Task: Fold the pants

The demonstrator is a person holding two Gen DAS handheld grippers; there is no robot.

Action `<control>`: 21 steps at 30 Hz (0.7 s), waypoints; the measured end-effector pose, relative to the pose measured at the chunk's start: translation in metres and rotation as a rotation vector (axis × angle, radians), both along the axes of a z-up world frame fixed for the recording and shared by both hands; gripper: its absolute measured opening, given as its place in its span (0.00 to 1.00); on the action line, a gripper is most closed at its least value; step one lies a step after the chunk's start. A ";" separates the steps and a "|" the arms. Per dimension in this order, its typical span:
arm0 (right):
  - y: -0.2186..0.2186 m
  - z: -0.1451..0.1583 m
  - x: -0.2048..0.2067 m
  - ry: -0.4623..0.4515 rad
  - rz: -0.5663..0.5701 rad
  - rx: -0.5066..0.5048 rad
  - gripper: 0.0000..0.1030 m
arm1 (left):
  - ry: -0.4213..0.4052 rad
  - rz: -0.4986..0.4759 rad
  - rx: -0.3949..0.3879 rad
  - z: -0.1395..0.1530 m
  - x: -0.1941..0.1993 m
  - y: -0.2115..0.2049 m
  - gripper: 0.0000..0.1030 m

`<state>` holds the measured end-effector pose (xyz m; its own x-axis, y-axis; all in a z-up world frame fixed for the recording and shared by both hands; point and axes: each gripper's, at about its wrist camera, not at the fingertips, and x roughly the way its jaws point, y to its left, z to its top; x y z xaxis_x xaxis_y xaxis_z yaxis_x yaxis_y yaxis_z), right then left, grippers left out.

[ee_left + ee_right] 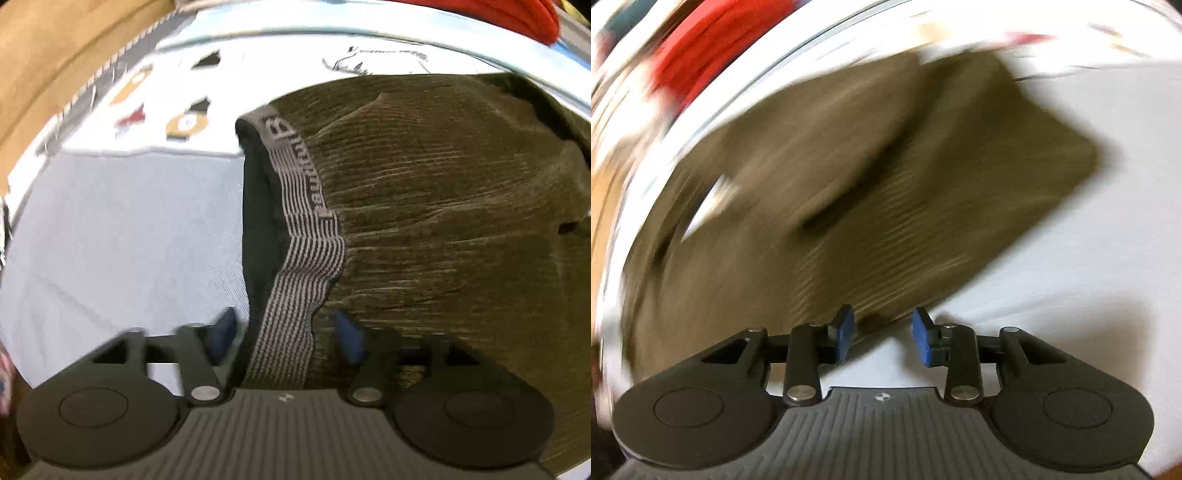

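Left hand-held gripper (286,338) straddling pants (443,221) waistband

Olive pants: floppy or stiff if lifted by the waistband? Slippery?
Probably floppy: the olive pants drape in soft creases, and the striped waistband curves between the left hand-held gripper pads. Likely not slippery: the fabric looks ribbed. In the blurred right wrist view one leg lies folded over, so a lift by one end would likely undo it.

Bright, even light; right wrist view heavily motion-blurred, edges bowed.
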<state>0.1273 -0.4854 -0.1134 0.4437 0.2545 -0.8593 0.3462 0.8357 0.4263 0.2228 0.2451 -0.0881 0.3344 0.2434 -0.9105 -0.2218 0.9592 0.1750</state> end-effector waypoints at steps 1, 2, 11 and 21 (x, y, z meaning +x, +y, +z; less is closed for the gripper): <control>-0.018 -0.002 -0.005 0.010 -0.116 -0.009 0.40 | 0.013 0.024 -0.033 -0.003 0.000 0.001 0.69; -0.038 -0.004 -0.012 0.019 -0.253 -0.015 0.42 | 0.028 0.047 -0.064 -0.004 0.000 0.004 0.69; -0.075 -0.023 -0.010 -0.041 -0.578 0.032 0.48 | 0.050 0.069 -0.086 -0.012 0.000 0.009 0.69; -0.082 0.001 -0.001 -0.110 -0.490 -0.147 0.05 | 0.033 0.030 -0.025 -0.011 0.006 0.003 0.42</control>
<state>0.1260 -0.5674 -0.1122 0.5700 -0.1253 -0.8120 0.6715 0.6406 0.3725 0.2292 0.2477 -0.0992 0.2973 0.2295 -0.9268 -0.2449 0.9565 0.1583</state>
